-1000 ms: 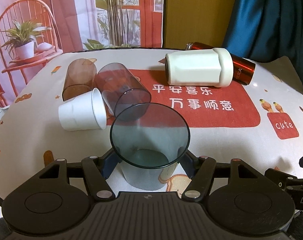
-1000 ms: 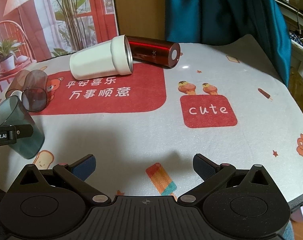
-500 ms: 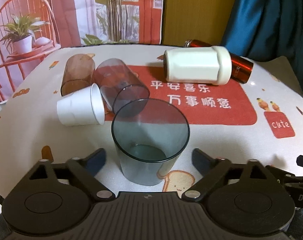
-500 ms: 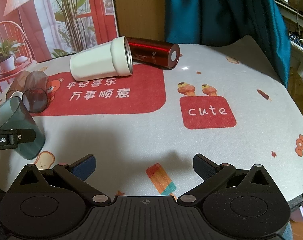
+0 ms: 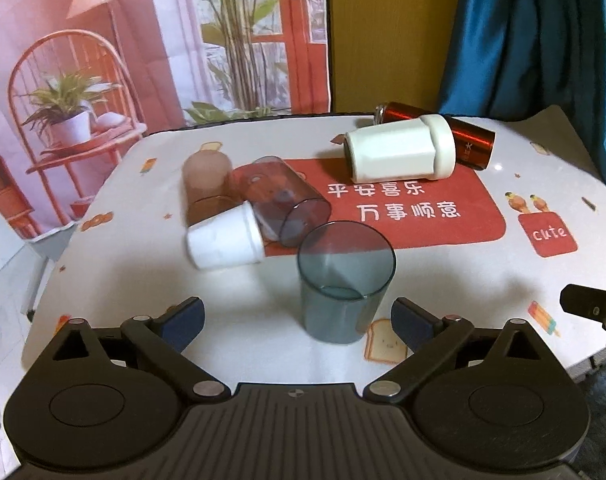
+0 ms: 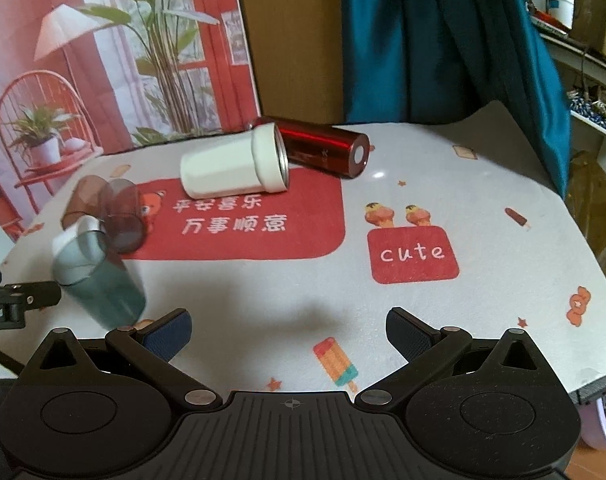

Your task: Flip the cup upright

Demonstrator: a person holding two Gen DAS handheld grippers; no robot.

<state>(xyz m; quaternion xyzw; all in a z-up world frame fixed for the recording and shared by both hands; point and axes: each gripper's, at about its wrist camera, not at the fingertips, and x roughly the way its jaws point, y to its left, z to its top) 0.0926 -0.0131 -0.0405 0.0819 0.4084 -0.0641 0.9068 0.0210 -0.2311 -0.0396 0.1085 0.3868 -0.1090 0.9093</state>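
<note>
The tablecloth (image 5: 383,280) is white with small printed toast, popsicle and star motifs, a large red panel bearing white characters, and a smaller red square reading "cute". On it are a see-through teal-grey cup (image 5: 345,280), a smoky purple tumbler (image 5: 283,200), a brown tumbler (image 5: 205,182), a small white cup (image 5: 225,240), a cream-white mug (image 5: 399,154) and a glossy red flask (image 5: 469,140). Both grippers are black with dark blue finger pads (image 6: 171,330).

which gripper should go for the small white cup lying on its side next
Probably left. The left gripper is open just short of the small white cup, beside the upright teal cup. The right gripper sits farther off, with that teal cup in between.
</note>
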